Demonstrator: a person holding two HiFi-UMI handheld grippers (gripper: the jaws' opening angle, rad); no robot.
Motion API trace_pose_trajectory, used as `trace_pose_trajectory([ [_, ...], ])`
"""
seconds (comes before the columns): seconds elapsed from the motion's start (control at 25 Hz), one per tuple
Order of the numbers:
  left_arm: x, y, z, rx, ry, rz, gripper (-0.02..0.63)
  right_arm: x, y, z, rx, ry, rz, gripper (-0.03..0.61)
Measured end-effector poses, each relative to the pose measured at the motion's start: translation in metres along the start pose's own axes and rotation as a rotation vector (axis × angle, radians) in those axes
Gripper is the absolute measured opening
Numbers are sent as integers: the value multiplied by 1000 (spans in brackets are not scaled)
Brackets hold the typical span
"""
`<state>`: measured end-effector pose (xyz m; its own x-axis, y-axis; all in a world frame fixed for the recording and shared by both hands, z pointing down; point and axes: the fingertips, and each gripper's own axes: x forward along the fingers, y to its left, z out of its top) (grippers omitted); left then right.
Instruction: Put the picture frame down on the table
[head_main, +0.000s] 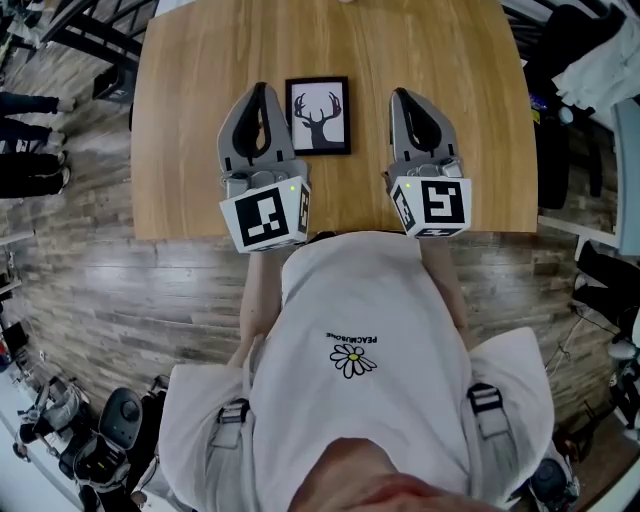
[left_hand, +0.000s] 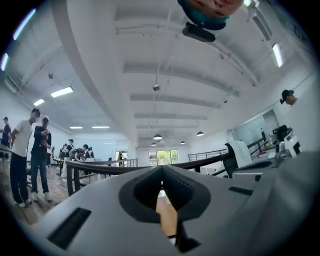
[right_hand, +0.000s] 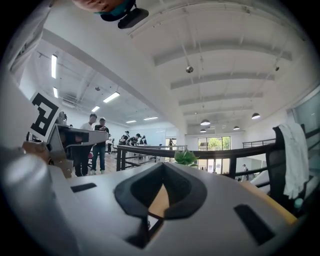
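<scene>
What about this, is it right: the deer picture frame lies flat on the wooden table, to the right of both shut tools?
Only the place is wrong. The picture frame lies flat on the wooden table between the left tool and the right tool, not to the right of both. Both tools are shut. The head view shows it.

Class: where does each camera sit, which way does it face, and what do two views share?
Head view: on the person's head, facing steeply down at the table, picture frame between left tongs and right tongs; shirt, forearms show.
Left gripper view: on the left tongs, facing level across the hall; its shut jaws show.
Right gripper view: on the right tongs, facing likewise; left tongs' marker cube shows.
Shared: the black railing, in both gripper views.
</scene>
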<state>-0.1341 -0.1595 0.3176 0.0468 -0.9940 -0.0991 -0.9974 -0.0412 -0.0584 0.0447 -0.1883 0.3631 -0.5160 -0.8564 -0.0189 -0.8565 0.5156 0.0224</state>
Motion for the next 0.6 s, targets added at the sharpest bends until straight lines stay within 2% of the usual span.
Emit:
trace_pose_trajectory([
  [0.2, -3, 4, -7, -66, 26, 10, 14, -2, -4, 4, -2, -9, -27, -6],
  [0.6, -7, 10, -7, -60, 20, 12, 14, -3, -4, 1, -5, -5, -27, -6],
])
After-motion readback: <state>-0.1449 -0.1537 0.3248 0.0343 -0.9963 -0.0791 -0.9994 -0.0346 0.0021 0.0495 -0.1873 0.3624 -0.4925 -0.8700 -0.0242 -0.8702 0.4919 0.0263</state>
